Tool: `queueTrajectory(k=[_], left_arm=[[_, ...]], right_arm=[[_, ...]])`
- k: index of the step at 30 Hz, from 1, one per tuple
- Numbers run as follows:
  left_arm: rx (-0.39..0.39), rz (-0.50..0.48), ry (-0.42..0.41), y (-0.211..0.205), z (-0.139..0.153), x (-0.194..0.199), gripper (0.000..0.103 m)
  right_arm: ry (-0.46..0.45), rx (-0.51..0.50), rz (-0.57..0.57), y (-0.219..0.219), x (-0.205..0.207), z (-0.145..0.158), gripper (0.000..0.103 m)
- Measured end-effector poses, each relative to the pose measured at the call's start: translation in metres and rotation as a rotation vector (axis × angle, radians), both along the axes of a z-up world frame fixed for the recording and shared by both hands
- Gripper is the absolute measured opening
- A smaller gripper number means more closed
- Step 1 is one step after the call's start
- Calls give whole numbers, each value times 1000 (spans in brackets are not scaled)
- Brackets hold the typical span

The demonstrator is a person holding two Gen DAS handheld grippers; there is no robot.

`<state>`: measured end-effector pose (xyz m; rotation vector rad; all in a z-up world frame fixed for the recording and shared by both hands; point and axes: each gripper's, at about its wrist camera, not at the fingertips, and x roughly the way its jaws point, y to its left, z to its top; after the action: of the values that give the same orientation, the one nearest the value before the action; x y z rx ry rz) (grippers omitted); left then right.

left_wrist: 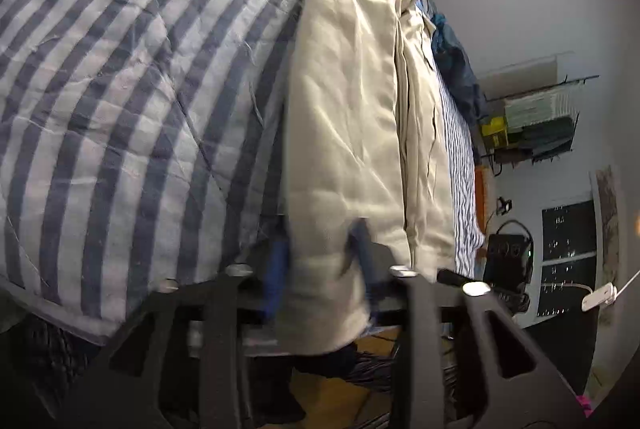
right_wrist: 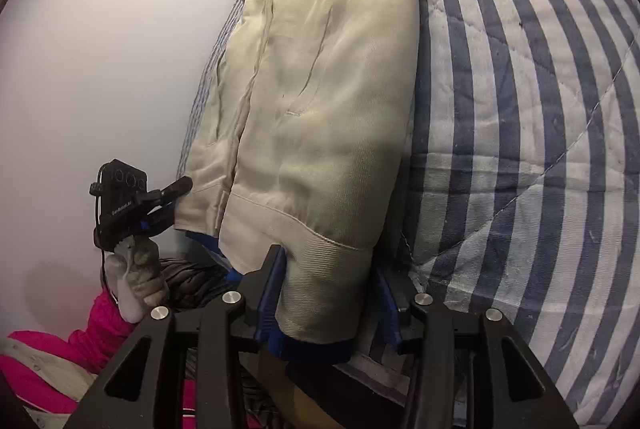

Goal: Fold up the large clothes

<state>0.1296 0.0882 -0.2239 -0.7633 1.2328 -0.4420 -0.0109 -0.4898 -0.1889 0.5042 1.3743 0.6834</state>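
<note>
Blue-and-white striped quilted bedspread [right_wrist: 520, 109] is the work surface here. On it lies the cream padded jacket with a blue lining [right_wrist: 320, 69], long axis running away from my cameras, collar at the far end and hem toward me. My right gripper [right_wrist: 326, 293] sits half spread, pinching the hem's corner. My left gripper [left_wrist: 320, 269] does likewise on the other hem corner.

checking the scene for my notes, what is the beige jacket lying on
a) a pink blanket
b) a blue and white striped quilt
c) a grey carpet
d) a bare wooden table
b, the beige jacket lies spread flat on the blue and white striped quilt, whose stripes show alongside it in both wrist views.
</note>
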Motion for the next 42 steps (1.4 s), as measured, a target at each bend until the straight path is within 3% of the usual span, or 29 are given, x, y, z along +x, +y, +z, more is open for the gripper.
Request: queueTrajectory(k=[3,4,5,6,9,13,18,23,31,36,42], left_arm=[[17,-69,33,-17,-9,-3,52],[43,-78,5,-21,-7,-7,52],[66,-99,-2,-27,-5,-7,47],[76,-114,-6,-29,-3,-7,31],[-20,-83,21,-22,-1,-6,24],[-127,-67,6,-16,18,-6,23],[-222,-35,-22,-9,48,7,22],[-188,-13,-83,-9,73,33,22],[-129,-8,-119,-18,102,90,22],[-99,9,-98,-23,101,130,22],[-108,79,-18,-21,73,181,22]], right_arm=[[3,5,4,0,0,0,38],[7,19,-2,1,0,0,36],[9,32,-7,0,2,1,31],[7,55,-11,0,3,2,28],[-15,103,-13,0,5,11,24],[-36,223,-60,-6,8,24,23],[-92,261,-92,0,20,50,23],[-149,290,-154,-4,44,76,23],[-194,185,-183,7,102,99,22],[-151,174,-265,-7,148,92,22],[-70,160,-336,-13,193,66,22]])
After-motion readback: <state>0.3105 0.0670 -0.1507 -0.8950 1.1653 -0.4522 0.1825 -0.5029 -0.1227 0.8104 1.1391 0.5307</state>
